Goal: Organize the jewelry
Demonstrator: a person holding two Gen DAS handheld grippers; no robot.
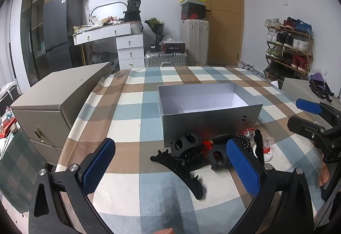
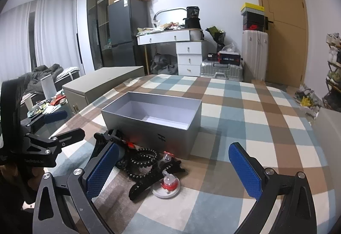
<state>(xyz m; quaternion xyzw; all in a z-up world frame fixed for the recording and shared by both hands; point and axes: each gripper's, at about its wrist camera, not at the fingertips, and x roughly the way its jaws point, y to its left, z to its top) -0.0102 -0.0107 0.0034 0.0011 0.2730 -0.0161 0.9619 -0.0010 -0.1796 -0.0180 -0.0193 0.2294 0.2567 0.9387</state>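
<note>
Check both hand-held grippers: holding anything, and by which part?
Nothing held. Left hand-held gripper and right hand-held gripper both stand wide open above the hair clips, which lie on the checked cloth.

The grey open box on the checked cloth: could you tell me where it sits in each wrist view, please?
Left wrist view: the grey open box stands centre, slightly right, just behind the pile of black hair clips.
Right wrist view: the box stands left of centre, its corner toward the camera, the pile before it.
Shared landmark: the wooden door.
</note>
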